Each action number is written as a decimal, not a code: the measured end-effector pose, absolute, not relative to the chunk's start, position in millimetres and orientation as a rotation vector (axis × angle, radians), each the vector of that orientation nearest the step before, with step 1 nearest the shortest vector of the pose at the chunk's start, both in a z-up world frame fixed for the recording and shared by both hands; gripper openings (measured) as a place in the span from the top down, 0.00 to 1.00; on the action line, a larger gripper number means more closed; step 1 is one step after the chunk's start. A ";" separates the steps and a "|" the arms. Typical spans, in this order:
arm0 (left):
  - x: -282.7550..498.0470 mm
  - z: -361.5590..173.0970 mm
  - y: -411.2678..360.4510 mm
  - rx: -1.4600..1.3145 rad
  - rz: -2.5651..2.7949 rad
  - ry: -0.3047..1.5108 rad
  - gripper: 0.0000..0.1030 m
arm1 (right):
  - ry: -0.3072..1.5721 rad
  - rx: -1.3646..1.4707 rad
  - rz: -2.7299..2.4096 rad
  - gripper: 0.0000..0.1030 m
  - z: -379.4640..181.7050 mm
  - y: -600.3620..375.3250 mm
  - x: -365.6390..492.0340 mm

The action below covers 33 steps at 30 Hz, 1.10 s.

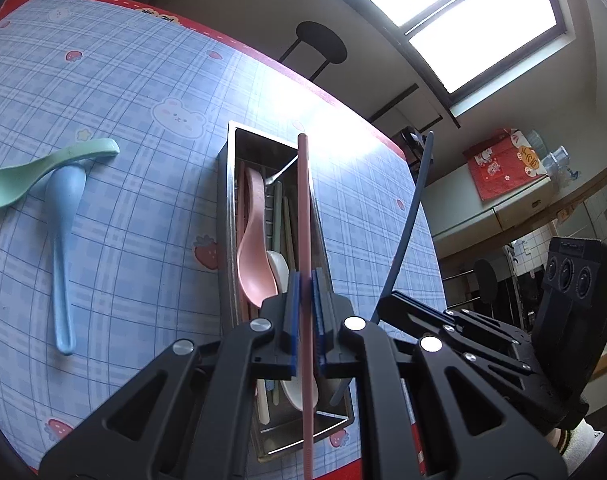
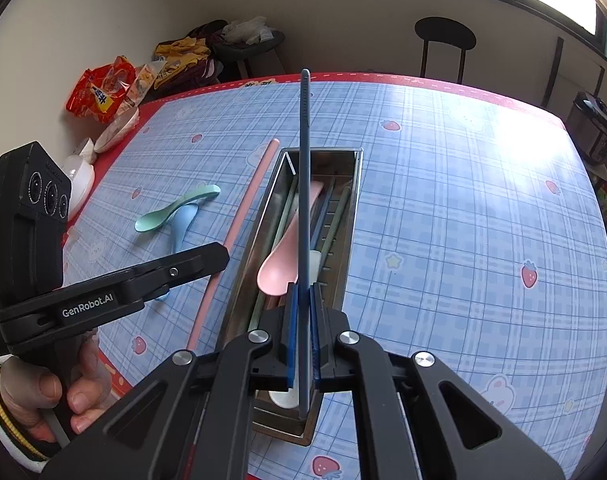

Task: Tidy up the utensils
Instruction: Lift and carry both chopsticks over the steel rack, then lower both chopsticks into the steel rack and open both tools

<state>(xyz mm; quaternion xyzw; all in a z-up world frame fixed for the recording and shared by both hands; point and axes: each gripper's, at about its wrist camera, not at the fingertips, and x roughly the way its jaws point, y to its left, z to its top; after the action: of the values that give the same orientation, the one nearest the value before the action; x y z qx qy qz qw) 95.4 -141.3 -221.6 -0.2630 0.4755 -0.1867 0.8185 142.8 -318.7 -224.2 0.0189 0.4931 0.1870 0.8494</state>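
My left gripper [image 1: 304, 280] is shut on a pink chopstick [image 1: 303, 208] and holds it along the length of the steel utensil box [image 1: 232, 184]. My right gripper [image 2: 302, 292] is shut on a blue chopstick [image 2: 304, 160], also above the box [image 2: 263, 216]; its lower end reaches the box's near end. The blue chopstick also shows in the left wrist view [image 1: 413, 208]. The box holds a pink spoon [image 1: 252, 240], a white spoon [image 1: 279, 266] and several chopsticks. A green spoon [image 1: 31, 172] and a light blue spoon [image 1: 61, 232] lie crossed on the tablecloth to the left.
The blue checked tablecloth [image 2: 463, 220] has a red border. Snack bags [image 2: 101, 88] and white bowls [image 2: 117, 130] sit at the far left table edge. A black stool [image 2: 443, 40] stands beyond the table. The left gripper's body [image 2: 103, 296] is close beside the box.
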 end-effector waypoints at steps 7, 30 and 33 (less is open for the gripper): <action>98.7 -234.2 -153.7 -0.506 -0.348 0.974 0.90 | 1.100 0.037 0.415 0.94 -245.5 -319.0 152.0; 105.3 -259.0 -163.2 -0.451 -0.218 1.000 0.90 | 1.154 0.039 0.436 0.94 -266.1 -317.2 161.2; 106.0 -258.9 -162.9 -0.454 -0.195 0.993 0.90 | 1.158 0.035 0.437 0.94 -266.7 -316.5 161.6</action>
<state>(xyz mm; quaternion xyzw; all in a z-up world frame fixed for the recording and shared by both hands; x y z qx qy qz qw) 106.0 -162.9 -258.9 -0.2156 0.4716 -0.0924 0.8500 161.6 -316.5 -266.7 0.0162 0.5425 0.2049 0.8145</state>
